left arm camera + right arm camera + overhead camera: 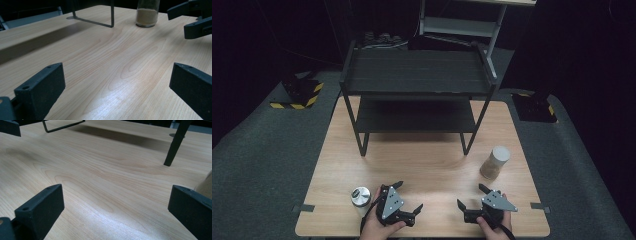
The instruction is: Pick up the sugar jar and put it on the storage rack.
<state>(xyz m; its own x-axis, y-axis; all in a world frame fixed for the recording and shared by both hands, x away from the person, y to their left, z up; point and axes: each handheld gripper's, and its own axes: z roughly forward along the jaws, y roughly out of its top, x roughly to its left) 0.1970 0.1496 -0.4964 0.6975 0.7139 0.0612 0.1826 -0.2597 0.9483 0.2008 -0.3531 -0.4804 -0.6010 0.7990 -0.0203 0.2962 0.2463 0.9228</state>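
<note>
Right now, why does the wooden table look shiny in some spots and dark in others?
In the high view a pale glare lies on the light wooden table in front of the black two-tier metal rack, whose shadow darkens the wood beneath it; in the left gripper view a white sheen sits between the open jaws; in the right gripper view the rack's shadow bands the far wood.

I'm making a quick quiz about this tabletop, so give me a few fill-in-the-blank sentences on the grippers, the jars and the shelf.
1. Both the left gripper and the right gripper have their jaws ____.
2. The jar of tan powder stands nearest the ____ gripper.
3. The silver-lidded jar stands beside the person's ____ hand.
4. The black shelf rack has ____ shelves.

Missing words: open; right; left; two
</note>
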